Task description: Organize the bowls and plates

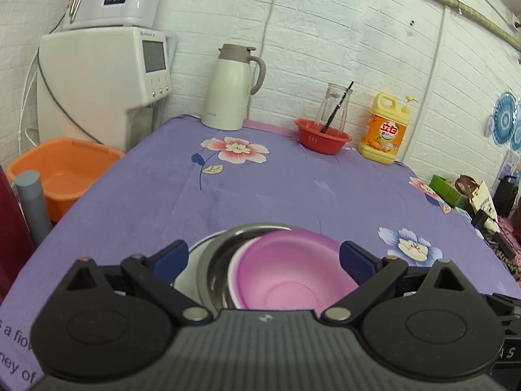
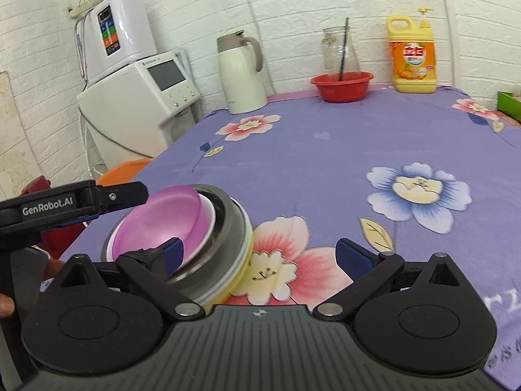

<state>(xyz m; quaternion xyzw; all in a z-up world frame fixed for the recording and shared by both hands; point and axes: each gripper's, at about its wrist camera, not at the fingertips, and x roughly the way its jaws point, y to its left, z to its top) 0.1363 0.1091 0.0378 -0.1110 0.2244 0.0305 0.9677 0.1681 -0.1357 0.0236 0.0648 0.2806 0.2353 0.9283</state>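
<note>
Left gripper (image 1: 263, 260) open, pink bowl (image 1: 293, 270) between, untouched.

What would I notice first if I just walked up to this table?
Probably the stack of dishes near the front edge of the flowery purple tablecloth, with a shiny pink bowl on top. Then the bright things by the back wall: a red bowl and a yellow soap bottle.
</note>
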